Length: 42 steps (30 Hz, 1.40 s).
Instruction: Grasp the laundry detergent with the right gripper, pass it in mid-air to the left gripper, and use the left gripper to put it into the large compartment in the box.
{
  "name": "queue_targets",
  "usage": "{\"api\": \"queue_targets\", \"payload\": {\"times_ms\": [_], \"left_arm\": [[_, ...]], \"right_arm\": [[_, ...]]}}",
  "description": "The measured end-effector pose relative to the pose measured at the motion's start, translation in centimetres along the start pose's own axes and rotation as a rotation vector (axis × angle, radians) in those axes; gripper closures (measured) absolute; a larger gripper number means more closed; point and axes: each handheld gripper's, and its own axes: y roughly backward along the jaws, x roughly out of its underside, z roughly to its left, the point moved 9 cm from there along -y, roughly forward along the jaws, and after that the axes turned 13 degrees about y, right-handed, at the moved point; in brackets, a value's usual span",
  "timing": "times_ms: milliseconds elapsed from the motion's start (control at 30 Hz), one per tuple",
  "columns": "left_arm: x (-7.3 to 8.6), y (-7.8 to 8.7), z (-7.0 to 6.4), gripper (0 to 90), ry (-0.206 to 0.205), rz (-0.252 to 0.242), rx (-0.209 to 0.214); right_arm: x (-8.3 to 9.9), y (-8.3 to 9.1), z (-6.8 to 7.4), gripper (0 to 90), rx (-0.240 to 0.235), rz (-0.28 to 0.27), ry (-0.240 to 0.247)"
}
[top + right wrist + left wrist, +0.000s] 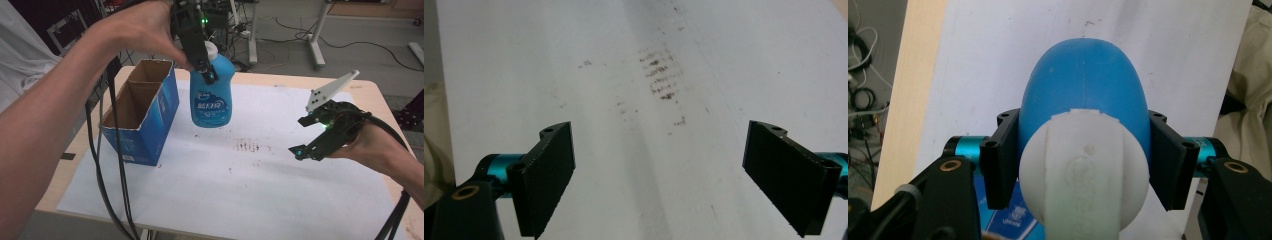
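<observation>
A blue bottle (212, 100) with a white cap (211, 49) hangs above the white sheet, held from the top by my left gripper (206, 74). In the left gripper view the black jaws press both sides of the blue bottle (1083, 85) just below its white cap (1083, 170). My right gripper (312, 145) hovers over the right side of the table, wide open. Between its fingers (546, 175) lies nothing but bare stained sheet.
An open blue cardboard box (142, 112) stands on the left of the table, just left of the hanging bottle. A white sheet (250, 180) with a dark smudge (247, 146) covers the wooden table (372, 92). Cables trail down at the front left.
</observation>
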Motion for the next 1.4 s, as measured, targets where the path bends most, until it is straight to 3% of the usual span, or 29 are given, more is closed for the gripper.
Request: {"api": "queue_targets", "payload": {"times_ms": [233, 333, 467, 733, 867, 1167, 1400], "left_arm": [[1.0, 2.8, 2.1, 38.5, 0.1, 0.008, -0.045], [1.7, 3.9, 3.1, 38.4, 0.16, 0.034, -0.068], [2.3, 5.3, 4.3, 38.5, 0.22, 0.022, -0.085], [4.5, 7.2, 6.8, 38.6, 0.412, 0.024, -0.168], [5.9, 7.7, 7.9, 38.5, 0.468, 0.036, -0.193], [8.8, 9.6, 9.1, 38.6, 0.578, 0.033, -0.226], [10.5, 10.2, 9.2, 38.6, 0.671, 0.044, -0.24]], "right_arm": [[1.3, 0.7, -0.2, 12.6, 0.029, 0.023, -0.015], [1.6, 1.0, -0.3, 12.6, 0.036, 0.034, -0.022], [2.0, 1.1, -0.5, 12.6, 0.051, 0.039, -0.031], [2.4, 1.0, -0.4, 12.6, 0.052, 0.077, -0.027], [2.4, 1.1, -0.4, 12.6, 0.055, 0.077, -0.032], [3.0, 1.1, -0.7, 12.6, 0.06, 0.088, -0.047], [2.9, 1.0, -0.8, 12.6, 0.062, 0.089, -0.047]]}}
